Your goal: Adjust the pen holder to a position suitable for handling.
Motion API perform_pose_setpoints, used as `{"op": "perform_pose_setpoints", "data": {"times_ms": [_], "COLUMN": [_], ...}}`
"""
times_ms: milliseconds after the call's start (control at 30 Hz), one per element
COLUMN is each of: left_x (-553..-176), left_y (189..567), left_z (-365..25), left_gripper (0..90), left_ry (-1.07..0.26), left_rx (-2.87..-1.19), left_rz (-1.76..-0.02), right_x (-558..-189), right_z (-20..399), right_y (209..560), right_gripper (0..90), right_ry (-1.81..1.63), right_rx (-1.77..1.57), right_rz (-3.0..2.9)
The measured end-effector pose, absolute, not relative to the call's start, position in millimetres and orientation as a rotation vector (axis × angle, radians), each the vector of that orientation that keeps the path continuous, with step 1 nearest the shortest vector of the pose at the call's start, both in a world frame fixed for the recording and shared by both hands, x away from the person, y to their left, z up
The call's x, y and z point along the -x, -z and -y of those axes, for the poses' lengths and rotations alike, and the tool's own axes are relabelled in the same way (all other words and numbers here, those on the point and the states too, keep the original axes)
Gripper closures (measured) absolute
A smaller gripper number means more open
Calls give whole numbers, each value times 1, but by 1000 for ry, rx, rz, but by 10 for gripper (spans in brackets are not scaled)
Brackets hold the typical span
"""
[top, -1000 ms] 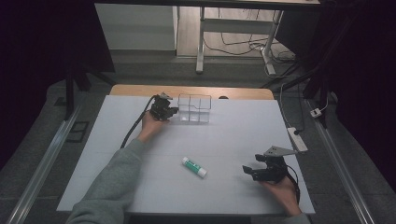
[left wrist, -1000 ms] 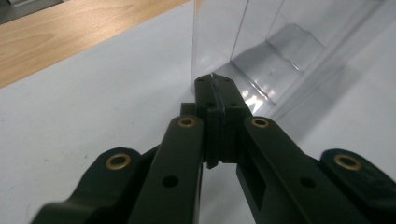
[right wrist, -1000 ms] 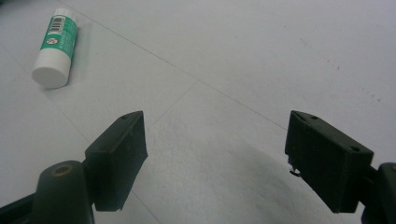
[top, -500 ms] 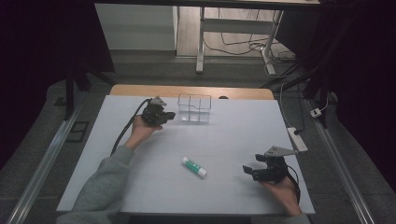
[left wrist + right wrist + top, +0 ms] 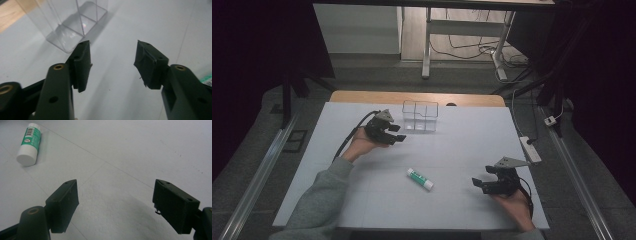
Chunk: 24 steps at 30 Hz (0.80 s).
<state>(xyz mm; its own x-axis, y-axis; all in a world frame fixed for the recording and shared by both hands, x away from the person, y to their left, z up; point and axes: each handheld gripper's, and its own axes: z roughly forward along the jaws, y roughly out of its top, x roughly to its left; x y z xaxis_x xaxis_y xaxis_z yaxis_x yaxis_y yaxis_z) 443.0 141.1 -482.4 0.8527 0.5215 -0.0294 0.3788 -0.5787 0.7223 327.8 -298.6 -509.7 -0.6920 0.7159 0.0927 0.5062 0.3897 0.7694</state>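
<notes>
One clear plastic box (image 5: 420, 116), square-walled with compartments, stands on the matte white table (image 5: 462, 145). The left gripper (image 5: 398, 135) just beside it has just been opening, nothing between its jaws. One smooth green-and-white glue stick (image 5: 420, 178) lies mid-table. The right gripper (image 5: 477, 183) hovers spread, empty.

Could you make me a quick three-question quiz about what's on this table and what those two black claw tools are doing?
1. True or false: the glue stick lies on its side on the table.
2. Which thing stands closest to the left gripper? A) the clear divided box B) the glue stick C) the right gripper
3. Fill in: nothing sits between the left gripper's jaws, which have just been ______.

Key
1. True; its white cap shows in the right gripper view.
2. A; the box stands just beyond it at the table's far edge.
3. opening.
</notes>
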Motion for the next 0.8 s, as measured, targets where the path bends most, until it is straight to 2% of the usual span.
{"op": "perform_pose_setpoints", "data": {"times_ms": [333, 800], "left_x": [-436, -423], "left_y": [481, 479], "left_z": [-133, -114], "left_gripper": [372, 341], "left_ry": [-200, -159], "left_rx": [-2307, -2370], "left_rz": [-541, -389], "right_x": [-328, -328], "right_z": [299, 299], "right_y": [510, 510], "right_gripper": [199, 199], "right_ry": [-1179, -1183], "right_rx": [-1069, -1064], "right_rz": [-2398, -2405]}}
